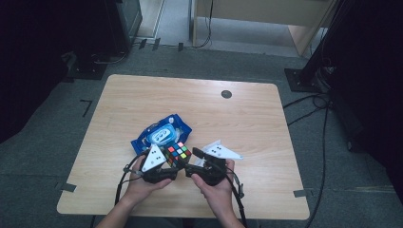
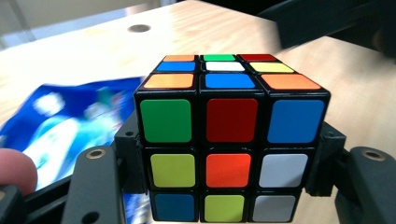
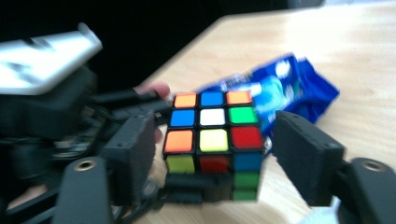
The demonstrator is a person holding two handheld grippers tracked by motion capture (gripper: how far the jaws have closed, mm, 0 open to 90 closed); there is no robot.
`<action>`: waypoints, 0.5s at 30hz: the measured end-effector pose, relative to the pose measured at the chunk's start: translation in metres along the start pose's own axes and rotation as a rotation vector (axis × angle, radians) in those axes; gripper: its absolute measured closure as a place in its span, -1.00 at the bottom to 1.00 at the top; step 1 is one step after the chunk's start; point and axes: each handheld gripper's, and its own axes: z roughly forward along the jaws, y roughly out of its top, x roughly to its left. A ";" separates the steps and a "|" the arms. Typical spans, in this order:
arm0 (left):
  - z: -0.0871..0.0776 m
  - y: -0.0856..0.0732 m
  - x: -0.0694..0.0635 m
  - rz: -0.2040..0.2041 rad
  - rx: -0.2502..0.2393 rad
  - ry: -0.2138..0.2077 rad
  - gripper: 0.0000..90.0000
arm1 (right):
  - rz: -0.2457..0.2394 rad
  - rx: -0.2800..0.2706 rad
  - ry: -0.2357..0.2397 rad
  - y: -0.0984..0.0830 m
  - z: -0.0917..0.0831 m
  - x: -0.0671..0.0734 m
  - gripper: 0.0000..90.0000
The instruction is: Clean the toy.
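Cube (image 2: 231,140) clamped between left gripper's (image 2: 231,196) jaws

Looks like a lab or recording room rather than a home. Grey carpet floor (image 1: 43,142) all round a lone pale wooden table with rounded corners (image 1: 247,123), with black tape marks (image 1: 85,107) stuck down at the left. Black stand feet (image 1: 302,78) and loose black cables (image 1: 313,109) at the right; a light wooden cabinet (image 1: 266,14) along the top edge. Dark, unlit surroundings at both upper corners.
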 end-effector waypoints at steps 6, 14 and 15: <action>-0.014 0.003 0.027 -0.130 -0.051 -0.003 -0.24 | -0.077 0.021 -0.064 -0.014 -0.002 -0.015 -0.22; -0.011 0.008 0.016 -0.147 -0.051 -0.041 -0.24 | -0.155 0.101 -0.025 -0.038 0.036 0.006 -0.49; -0.010 0.008 0.014 -0.151 -0.049 -0.050 -0.24 | -0.159 0.098 -0.020 -0.038 0.038 0.009 -0.49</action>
